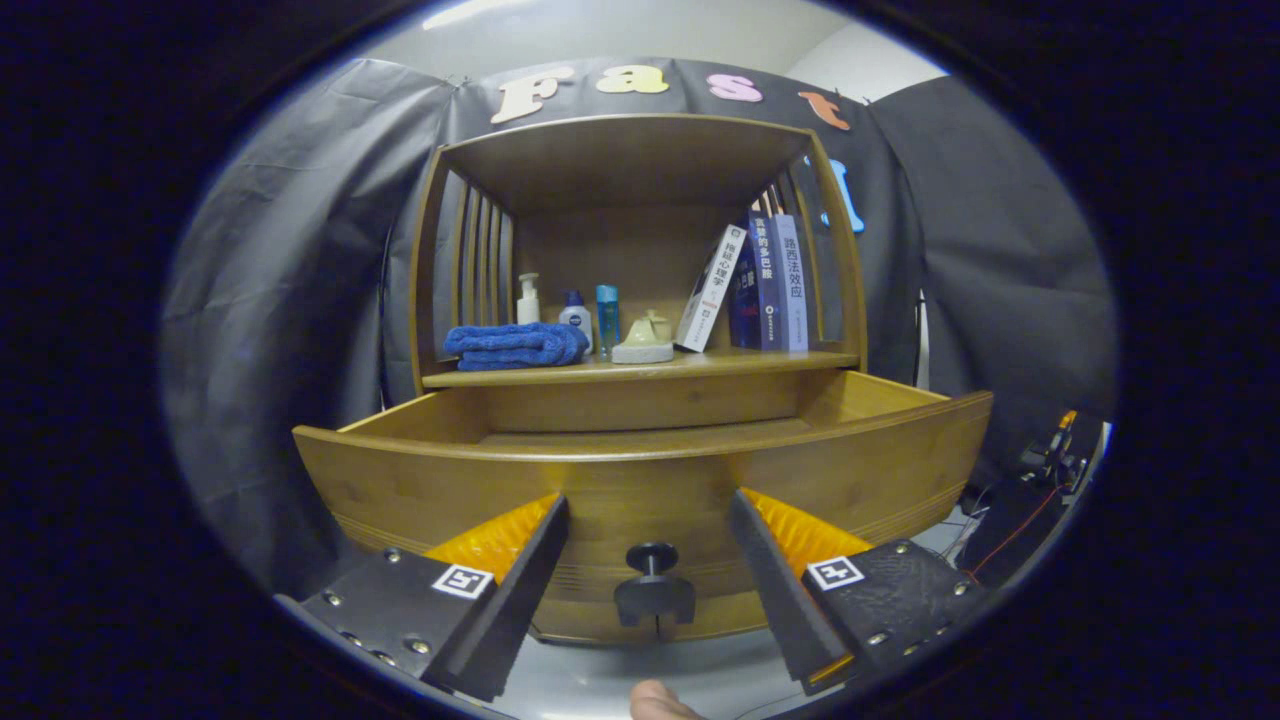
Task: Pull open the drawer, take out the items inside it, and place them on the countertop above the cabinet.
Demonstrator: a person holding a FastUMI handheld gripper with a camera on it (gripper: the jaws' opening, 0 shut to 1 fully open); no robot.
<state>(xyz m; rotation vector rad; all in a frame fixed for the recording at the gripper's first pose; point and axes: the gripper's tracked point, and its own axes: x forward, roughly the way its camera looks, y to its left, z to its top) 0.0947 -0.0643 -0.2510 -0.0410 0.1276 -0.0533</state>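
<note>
The wooden drawer (640, 470) of the cabinet stands pulled out toward me, its front panel just ahead of my fingers. Its dark round knob (652, 556) sits between the two fingertips, with clear gaps on both sides. My gripper (648, 520) is open and holds nothing. The drawer's inside is hidden behind its front panel, so I cannot tell what lies in it. Above the drawer runs the countertop (640, 371) of the cabinet, under an open wooden shelf frame.
On the countertop lie a folded blue towel (515, 345), three small bottles (578, 315), a pale ceramic piece (645, 338) and a few leaning books (765, 280). Cables and gear (1045, 460) sit low beside the cabinet. A fingertip (655, 702) pokes in beneath the fingers.
</note>
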